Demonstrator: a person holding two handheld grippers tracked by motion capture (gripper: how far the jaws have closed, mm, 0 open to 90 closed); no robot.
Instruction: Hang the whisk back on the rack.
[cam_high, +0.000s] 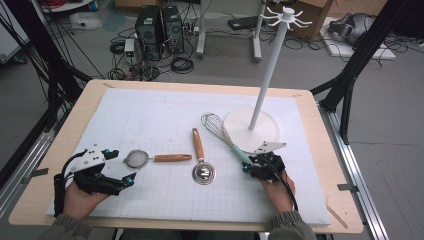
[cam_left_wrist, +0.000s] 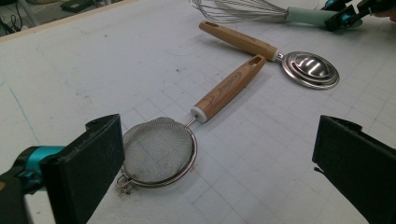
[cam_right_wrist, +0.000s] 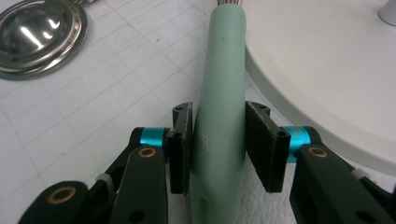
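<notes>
— Start at the right gripper (cam_right_wrist: 218, 147). What are its jaws doing?

— They sit on either side of the whisk (cam_high: 223, 134), at its mint-green handle (cam_right_wrist: 223, 93), and both pads look pressed against it (clamped, as far as the right gripper view lets me judge). The handle runs straight up between them, away from the camera.

— And where does the whisk lie?

— Flat on the white gridded mat (cam_high: 150, 115). Its wire head points up and left in the high view; the handle's far end passes just beside the round white base (cam_high: 262, 131) of the tall hook stand (cam_high: 270, 70), which stands upright.

— What's next to it?

— A steel measuring scoop (cam_high: 202, 159) with a wooden handle, bowl toward the person, a little to the left of the whisk and apart from it.

— Now the left gripper (cam_left_wrist: 219, 154).

— Its jaws stand wide apart with nothing pinched. A small mesh strainer (cam_left_wrist: 159, 150) lies on the mat between them; its rim is right against the left-hand pad in the left gripper view (whether touching, I can't tell). Its wooden handle (cam_left_wrist: 231, 87) points toward the scoop, the tip close to the scoop's neck.
</notes>
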